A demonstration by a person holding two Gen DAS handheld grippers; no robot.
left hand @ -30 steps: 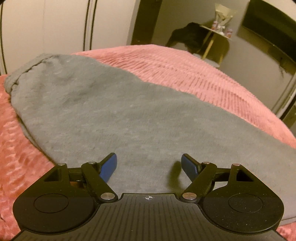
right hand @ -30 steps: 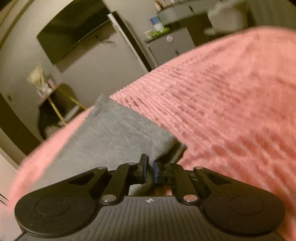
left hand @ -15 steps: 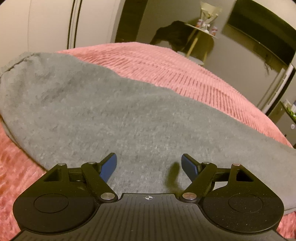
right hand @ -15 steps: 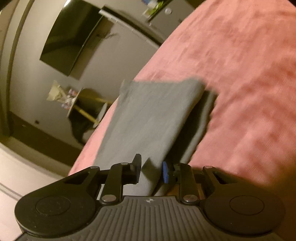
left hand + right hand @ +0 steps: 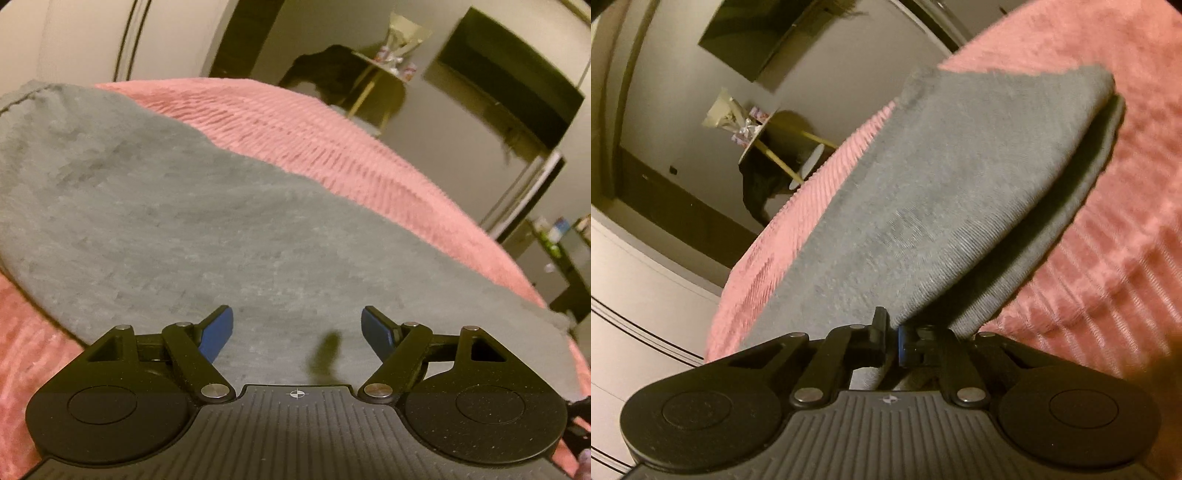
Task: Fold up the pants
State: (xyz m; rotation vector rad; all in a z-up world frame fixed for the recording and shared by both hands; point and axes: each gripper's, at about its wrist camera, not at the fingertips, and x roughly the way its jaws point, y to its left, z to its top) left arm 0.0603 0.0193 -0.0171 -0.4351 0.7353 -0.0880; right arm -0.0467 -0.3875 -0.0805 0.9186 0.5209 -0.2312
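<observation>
Because your left gripper (image 5: 297,328) has its jaws spread wide over the grey pants (image 5: 155,221), gripping nothing, it seems placed to steady the cloth lying flat on the pink bedspread (image 5: 332,155). In the right wrist view, your right gripper (image 5: 892,338) has its jaws pinched on a lifted layer of the pants (image 5: 942,192), likely to carry it over the layer beneath.

Right gripper re-clamped on the lifted pants leg

The right gripper (image 5: 892,341), whose jaws stood slightly apart half a second ago, has pinched the grey pants (image 5: 923,206) again, raising the upper layer further off the lower one; the left gripper (image 5: 297,325) has swung its view rightward across the bed (image 5: 369,166).
</observation>
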